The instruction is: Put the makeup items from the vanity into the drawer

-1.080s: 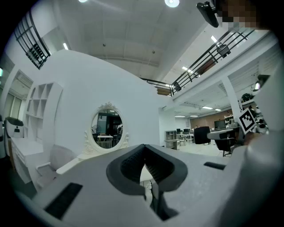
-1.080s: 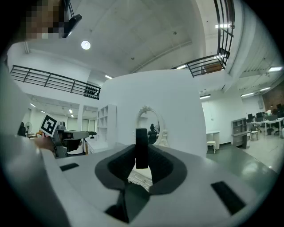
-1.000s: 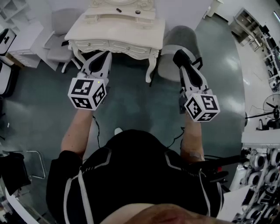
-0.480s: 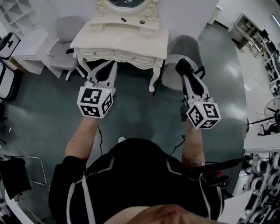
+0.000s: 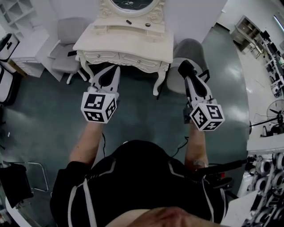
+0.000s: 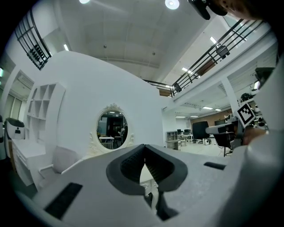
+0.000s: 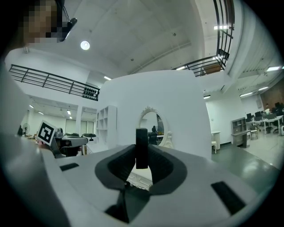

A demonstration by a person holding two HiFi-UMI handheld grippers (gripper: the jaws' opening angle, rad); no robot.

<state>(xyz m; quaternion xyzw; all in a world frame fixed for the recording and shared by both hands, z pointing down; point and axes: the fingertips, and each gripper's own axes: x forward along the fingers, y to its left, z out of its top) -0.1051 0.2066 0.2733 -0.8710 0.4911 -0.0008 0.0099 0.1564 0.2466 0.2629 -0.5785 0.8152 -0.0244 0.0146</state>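
The left gripper has its jaws together, nothing between them; the right gripper is clamped on a thin black item, held upright; both point at the vanity just ahead; small dark makeup items lie on its rear shelf, below the mirror.

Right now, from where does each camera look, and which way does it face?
Head view: on the person's head, looking steeply down at the vanity; both forearms, the left gripper and the right gripper show.
Left gripper view: on the left gripper, facing the oval mirror; its shut jaws show.
Right gripper view: on the right gripper, facing the same mirror; its jaws clamp a black item.
Shared: that mirror appears in all three views.
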